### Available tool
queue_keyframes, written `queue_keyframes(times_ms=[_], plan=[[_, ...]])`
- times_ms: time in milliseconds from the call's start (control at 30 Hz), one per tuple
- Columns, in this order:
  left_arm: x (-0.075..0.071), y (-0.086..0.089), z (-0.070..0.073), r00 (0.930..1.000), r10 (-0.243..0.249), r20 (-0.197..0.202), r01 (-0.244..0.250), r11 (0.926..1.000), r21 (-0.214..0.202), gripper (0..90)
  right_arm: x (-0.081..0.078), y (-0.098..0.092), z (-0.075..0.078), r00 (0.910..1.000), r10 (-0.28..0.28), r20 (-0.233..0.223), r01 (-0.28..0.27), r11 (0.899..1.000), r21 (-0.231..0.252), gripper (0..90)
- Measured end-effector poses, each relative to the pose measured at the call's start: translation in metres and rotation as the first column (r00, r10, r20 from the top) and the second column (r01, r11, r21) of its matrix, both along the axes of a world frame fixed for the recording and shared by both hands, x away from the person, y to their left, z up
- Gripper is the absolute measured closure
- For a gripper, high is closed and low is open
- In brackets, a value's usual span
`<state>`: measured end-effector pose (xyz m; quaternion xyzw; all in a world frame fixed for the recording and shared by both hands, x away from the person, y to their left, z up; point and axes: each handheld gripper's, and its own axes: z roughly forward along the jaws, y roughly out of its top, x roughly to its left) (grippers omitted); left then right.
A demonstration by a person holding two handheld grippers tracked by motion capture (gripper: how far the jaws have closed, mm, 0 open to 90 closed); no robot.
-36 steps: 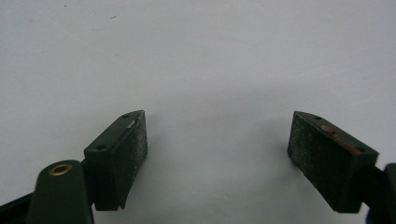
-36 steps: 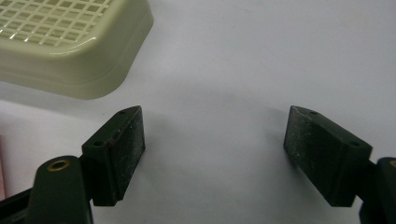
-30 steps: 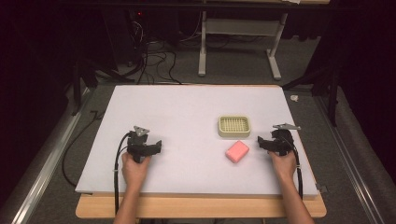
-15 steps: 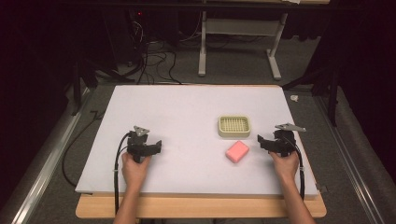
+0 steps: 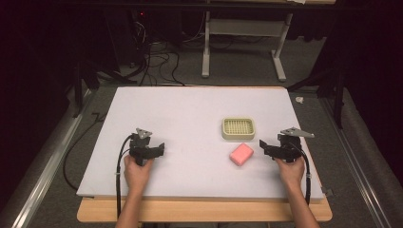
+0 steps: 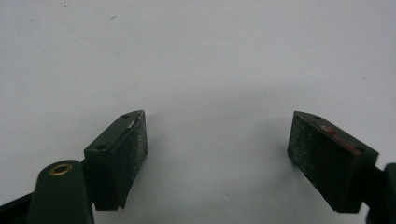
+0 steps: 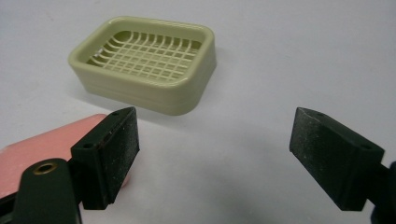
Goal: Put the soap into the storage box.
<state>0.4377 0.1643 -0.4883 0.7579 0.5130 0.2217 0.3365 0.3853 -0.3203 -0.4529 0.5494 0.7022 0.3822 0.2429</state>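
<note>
Dark floor with cables and a metal stand surrounds the worktop (image 5: 190, 109), which is covered by a white sheet. Near the front-left corner, the left tool (image 5: 160, 149) is held low over bare sheet with its jaws spread wide and nothing between them. Right of centre, a pale green soap dish (image 5: 238, 128) is set on the sheet, and a pink soap bar (image 5: 241, 154) lies just in front of it, apart from it. Near the right edge, the right tool (image 5: 263, 145) is pointed toward the bar, jaws spread and empty.

The step in hand is judged to be the approach to the bar. The right tool should be swung further toward the bar until it is centred between the pads, then lowered and closed across the bar's short sides.

From the right gripper view, the bar (image 7: 42, 149) is seen behind the left-hand pad, off centre, and the dish (image 7: 144, 63) grid is resolved; the overall layout is given by the high view.
</note>
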Motion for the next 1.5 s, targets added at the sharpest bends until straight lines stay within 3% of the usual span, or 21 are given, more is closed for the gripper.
queue_keyframes(times_ms=[800, 1500], plan=[[0.0, 0.0, 0.0, 1.0, 0.0, 0.0, 0.0, 1.0, 0.0, 20.6, -0.03, 0.017, 0.003, 0.9931, 0.11, 0.042, -0.111, 0.993, 0.034, 15.5], [0.0, 0.0, 0.0, 1.0, 0.0, 0.0, 0.0, 1.0, 0.0, 20.6, -0.034, 0.048, -0.005, 0.9767, 0.213, 0.028, -0.212, 0.977, -0.018, 13.6]])
